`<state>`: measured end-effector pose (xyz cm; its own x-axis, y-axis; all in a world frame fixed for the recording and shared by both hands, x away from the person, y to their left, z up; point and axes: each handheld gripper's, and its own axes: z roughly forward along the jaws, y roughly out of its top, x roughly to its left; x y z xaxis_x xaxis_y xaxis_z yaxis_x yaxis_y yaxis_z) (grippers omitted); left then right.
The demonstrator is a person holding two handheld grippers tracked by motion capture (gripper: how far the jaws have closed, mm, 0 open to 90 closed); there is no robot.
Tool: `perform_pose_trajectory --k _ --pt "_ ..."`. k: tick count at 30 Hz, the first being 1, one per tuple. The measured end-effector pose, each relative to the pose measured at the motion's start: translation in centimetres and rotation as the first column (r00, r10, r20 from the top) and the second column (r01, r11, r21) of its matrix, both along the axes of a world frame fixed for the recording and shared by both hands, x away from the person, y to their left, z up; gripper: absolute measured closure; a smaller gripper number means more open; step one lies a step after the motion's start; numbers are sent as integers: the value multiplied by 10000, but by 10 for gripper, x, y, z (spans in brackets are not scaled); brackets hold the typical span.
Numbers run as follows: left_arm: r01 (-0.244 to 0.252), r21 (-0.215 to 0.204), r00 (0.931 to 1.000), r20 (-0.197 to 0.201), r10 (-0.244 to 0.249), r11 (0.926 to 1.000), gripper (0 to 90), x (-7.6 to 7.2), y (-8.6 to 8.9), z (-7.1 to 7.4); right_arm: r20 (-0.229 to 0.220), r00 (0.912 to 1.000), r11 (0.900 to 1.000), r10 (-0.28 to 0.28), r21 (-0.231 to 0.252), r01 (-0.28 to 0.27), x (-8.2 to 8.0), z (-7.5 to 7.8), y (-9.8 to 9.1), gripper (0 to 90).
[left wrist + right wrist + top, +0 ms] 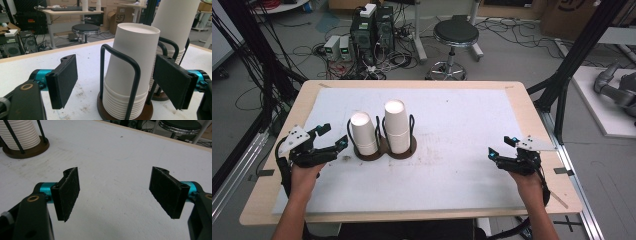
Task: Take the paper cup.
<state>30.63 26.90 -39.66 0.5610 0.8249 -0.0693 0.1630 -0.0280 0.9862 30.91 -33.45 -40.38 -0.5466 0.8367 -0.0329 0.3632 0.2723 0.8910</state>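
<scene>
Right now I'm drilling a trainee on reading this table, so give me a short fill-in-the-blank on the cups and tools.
1. The two stacks of paper cups stand upside down in a dark wire ____.
2. The stack nearer the left tool is the ____ of the two.
3. The right tool has its jaws ____, with nothing between them.
4. Beyond the table stands a round black ____.

Missing words: holder; shorter; open; stool

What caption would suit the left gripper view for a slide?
Open left gripper faces the nearer stack of upturned paper cups in its wire holder, fingers not touching.
</scene>
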Motion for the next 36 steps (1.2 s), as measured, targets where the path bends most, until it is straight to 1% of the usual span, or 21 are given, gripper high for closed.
perform_pose_trajectory --k 7,9,12,15,20,22,24,27,29,30,31,33,34,35,36 --pt "-53 -68 10000 0 53 10000 198 0 2 0 261 9993 9993 265 242 -272 1 3 7 239" --pt "-47 -55 10000 -29 47 10000 198 0 3 0 315 9990 9990 320 289 -330 2 3 8 232" --pt "25 8 10000 15 -25 10000 199 -2 2 0 468 9975 9980 520 339 -536 1 6 15 231" --pt "105 30 9999 28 -105 9999 198 -2 0 1 654 9938 9953 903 288 -923 1 9 26 243" --pt "246 41 9997 -17 -246 9997 200 -6 -4 -1 630 9919 9930 1106 345 -1129 1 10 33 256" --pt "258 41 9997 -26 -258 9997 200 -7 -3 -1 674 9892 9900 1303 457 -1335 0 13 39 267" --pt "256 18 9997 -21 -256 9997 200 -7 -3 -1 756 9865 9881 1449 415 -1483 0 14 44 272" --pt "289 -11 9996 -32 -289 9996 200 -7 -3 -1 794 9827 9836 1671 550 -1717 1 14 49 301" --pt "273 -15 9996 -73 -273 9996 200 -7 -2 -3 808 9814 9817 1741 633 -1794 2 15 51 304" --pt "273 -15 9996 -73 -273 9996 200 -7 -2 -3 808 9814 9817 1741 633 -1794 2 15 51 304" --pt "245 0 9996 -123 -245 9997 200 -7 -2 -3 800 9801 9801 1815 671 -1869 3 15 53 325" --pt "230 14 9997 -122 -230 9997 200 -7 -1 -3 790 9791 9795 1874 602 -1923 4 15 56 337" --pt "206 20 9997 -144 -206 9998 200 -7 -1 -4 734 9778 9780 1964 573 -2008 4 15 57 368" --pt "206 20 9997 -144 -206 9998 200 -7 -1 -4 734 9778 9780 1964 573 -2008 4 15 57 368" --pt "198 42 9997 -158 -198 9998 200 -7 -1 -4 693 9734 9735 2183 538 -2222 5 15 59 440"
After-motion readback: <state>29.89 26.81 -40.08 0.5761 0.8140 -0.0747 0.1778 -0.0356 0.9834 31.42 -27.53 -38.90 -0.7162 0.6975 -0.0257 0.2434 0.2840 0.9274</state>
